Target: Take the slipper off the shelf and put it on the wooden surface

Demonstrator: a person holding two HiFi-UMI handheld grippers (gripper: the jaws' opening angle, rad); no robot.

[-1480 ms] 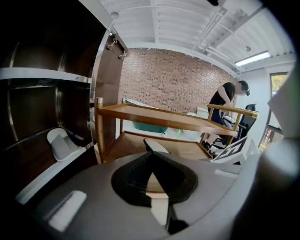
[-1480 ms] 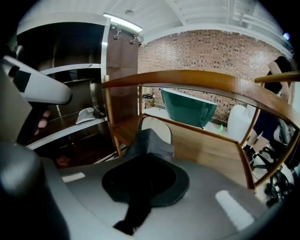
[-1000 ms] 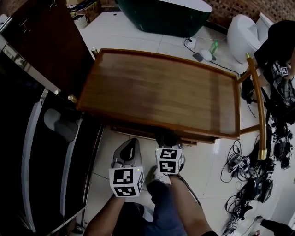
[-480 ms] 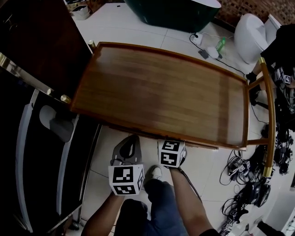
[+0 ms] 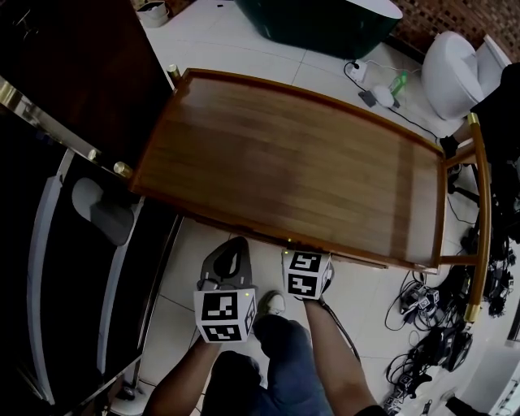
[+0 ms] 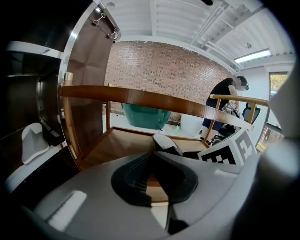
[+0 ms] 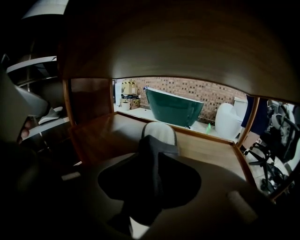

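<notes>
The slipper (image 7: 159,130), pale sole with a dark upper, lies on the cart's lower shelf (image 7: 101,136) under the wooden top (image 5: 292,162). My right gripper (image 7: 151,157) reaches in under that top. Its jaws have just been opening and stand on either side of the slipper's dark upper without pressing on it. In the head view only its marker cube (image 5: 306,275) shows at the cart's front edge. My left gripper (image 5: 236,245) hangs to the left of it, outside the cart, tips together and empty. The left gripper (image 6: 154,154) sees the slipper (image 6: 164,142) ahead to the right.
A dark cabinet (image 5: 73,73) stands close against the cart's left side. Beyond the cart are a green bathtub (image 5: 325,20) and a white fixture (image 5: 455,65). Cables (image 5: 431,325) litter the floor at the right. A person (image 6: 227,93) stands beyond the cart's rail.
My right gripper has slid further under the wooden top, so its jaws no longer show in the head view. The left gripper has crept a little toward the cart.
</notes>
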